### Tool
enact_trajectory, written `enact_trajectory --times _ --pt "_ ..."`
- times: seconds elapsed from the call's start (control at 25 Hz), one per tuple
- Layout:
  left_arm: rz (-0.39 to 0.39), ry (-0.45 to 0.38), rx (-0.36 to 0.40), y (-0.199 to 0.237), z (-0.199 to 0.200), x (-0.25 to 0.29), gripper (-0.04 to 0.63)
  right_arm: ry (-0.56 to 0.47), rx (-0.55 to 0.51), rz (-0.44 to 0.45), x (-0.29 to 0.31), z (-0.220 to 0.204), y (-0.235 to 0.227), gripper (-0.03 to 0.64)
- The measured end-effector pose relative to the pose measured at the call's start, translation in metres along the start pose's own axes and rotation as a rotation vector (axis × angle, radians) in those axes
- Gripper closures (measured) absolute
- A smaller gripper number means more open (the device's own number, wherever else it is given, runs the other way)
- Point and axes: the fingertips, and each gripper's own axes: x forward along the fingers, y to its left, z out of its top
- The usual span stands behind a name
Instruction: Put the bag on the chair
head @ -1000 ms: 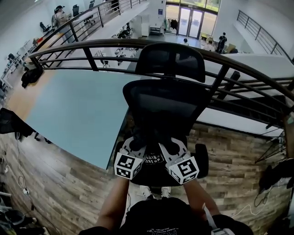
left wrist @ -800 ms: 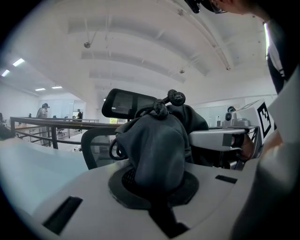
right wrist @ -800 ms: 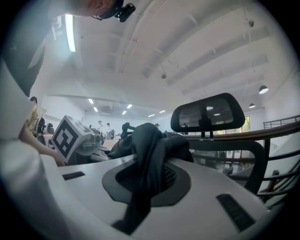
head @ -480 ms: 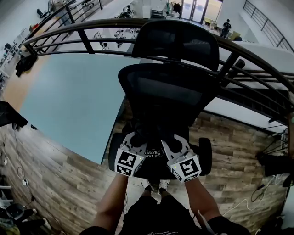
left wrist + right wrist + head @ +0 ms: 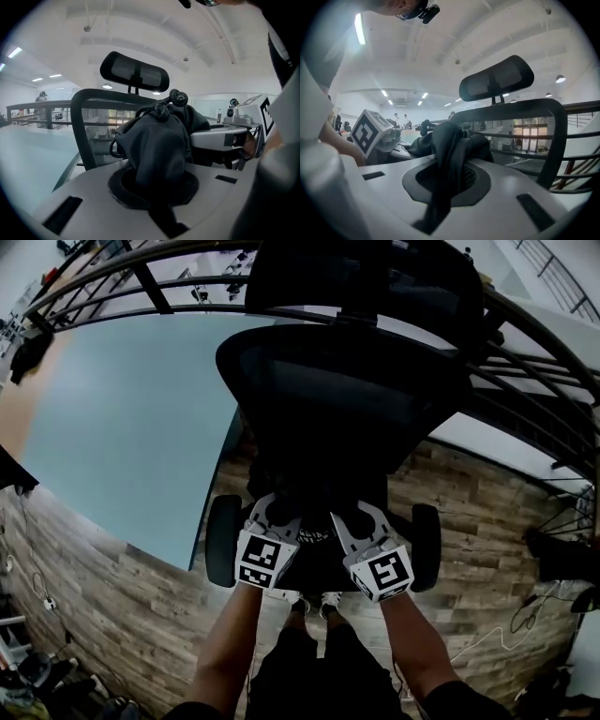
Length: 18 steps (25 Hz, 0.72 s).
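Here, the left gripper point(image 5: 154, 185) is clenched on the dark cloth of the bag point(image 5: 157, 140). The right gripper point(image 5: 443, 185) is clenched on the bag too. So 2 claws hold 1 bag between them, low over the black chair point(image 5: 342, 399), just in front of its back. I cannot tell if the bag rests on the chair. Each gripper has a cube point(image 5: 262, 562) with a black and white square pattern. White print on the bag is too small to read. What is inside the bag does not show.

railing point(image 5: 150, 289): dark, curved | floor point(image 5: 122, 615): wood planks | beyond railing: pale teal lower floor point(image 5: 122, 427)
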Motion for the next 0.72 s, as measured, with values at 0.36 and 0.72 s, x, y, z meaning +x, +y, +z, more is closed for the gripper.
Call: enact_trajectory --times 0.36,0.72 --pt "-0.006 0.065 -0.036 0.012 -0.05 0.051 0.557 0.067 0.025 0.021 0.026 -0.059 -0.034 0.578" --pt "-0.013 0.159 -0.081 0.025 -0.1 0.075 0.557 0.151 0.062 0.042 0.047 -0.109 -0.046 0.578"
